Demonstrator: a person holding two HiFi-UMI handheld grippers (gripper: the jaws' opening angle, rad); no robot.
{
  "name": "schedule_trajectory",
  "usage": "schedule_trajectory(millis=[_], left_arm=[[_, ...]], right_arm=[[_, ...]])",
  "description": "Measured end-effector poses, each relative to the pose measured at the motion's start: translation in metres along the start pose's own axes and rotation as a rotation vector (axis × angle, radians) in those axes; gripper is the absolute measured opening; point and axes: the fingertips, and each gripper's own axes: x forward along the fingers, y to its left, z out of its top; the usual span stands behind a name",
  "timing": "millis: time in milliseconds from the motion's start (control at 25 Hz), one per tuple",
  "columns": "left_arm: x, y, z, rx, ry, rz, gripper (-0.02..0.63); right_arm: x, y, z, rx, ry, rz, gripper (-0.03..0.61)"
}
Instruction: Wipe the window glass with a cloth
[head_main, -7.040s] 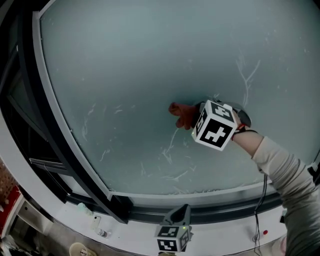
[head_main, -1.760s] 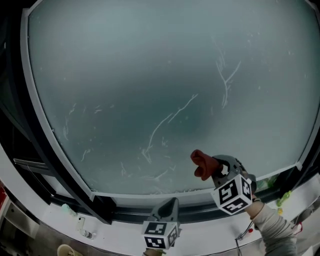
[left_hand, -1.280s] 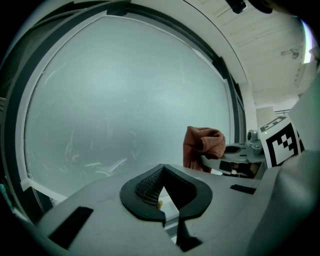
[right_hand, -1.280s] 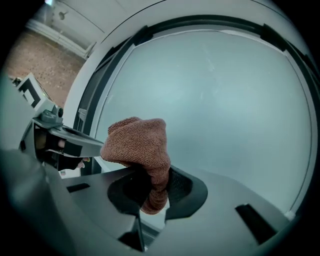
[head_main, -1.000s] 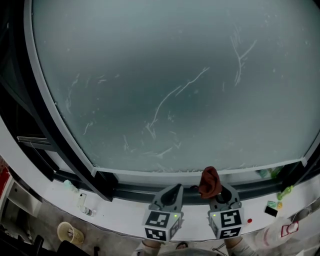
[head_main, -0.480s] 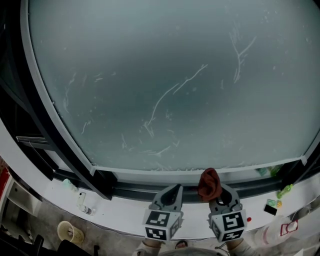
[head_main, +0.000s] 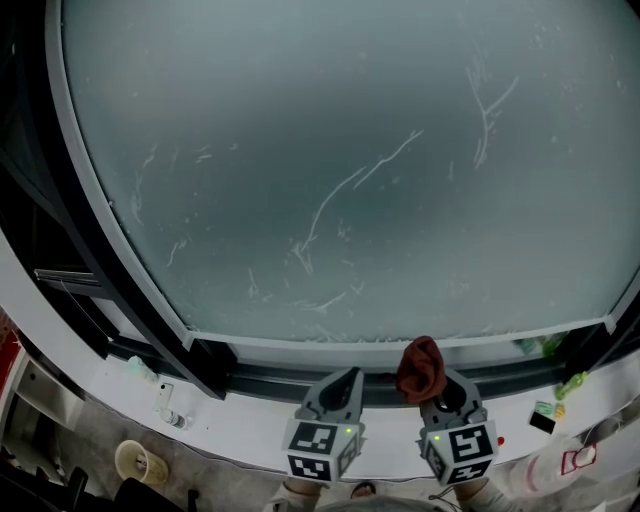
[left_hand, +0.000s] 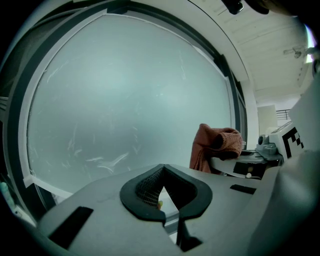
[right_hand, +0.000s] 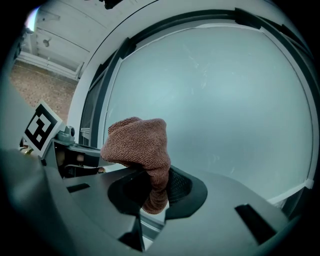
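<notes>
1. Frosted window glass fills most of the head view: one pane in a dark frame.
2. White marks on the pane: one long curved streak, one branching streak, and smaller scratches at lower left.
3. One white sill runs below the frame. Two tools sit low over it, side by side.
4. One marker cube per tool: left cube, right cube.
5. Left tool: jaws together at the tips, nothing between them.
6. Right tool: jaws clamped on one red-brown cloth. The cloth is bunched above the jaws, with its tail hanging down between them.
7. In the head view the cloth lies over the bottom frame, below the pane.
8. Right end of the sill: two small green items, too small to identify.
</notes>
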Motion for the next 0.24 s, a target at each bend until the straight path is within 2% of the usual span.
schedule_trajectory(millis=[240], left_arm=[[-0.0041, 0.0099, -0.0013, -0.005, 0.003, 0.015, 0.005]], right_arm=[[0.0031, 0.0054, 0.0041, -0.010, -0.013, 0.002, 0.048]])
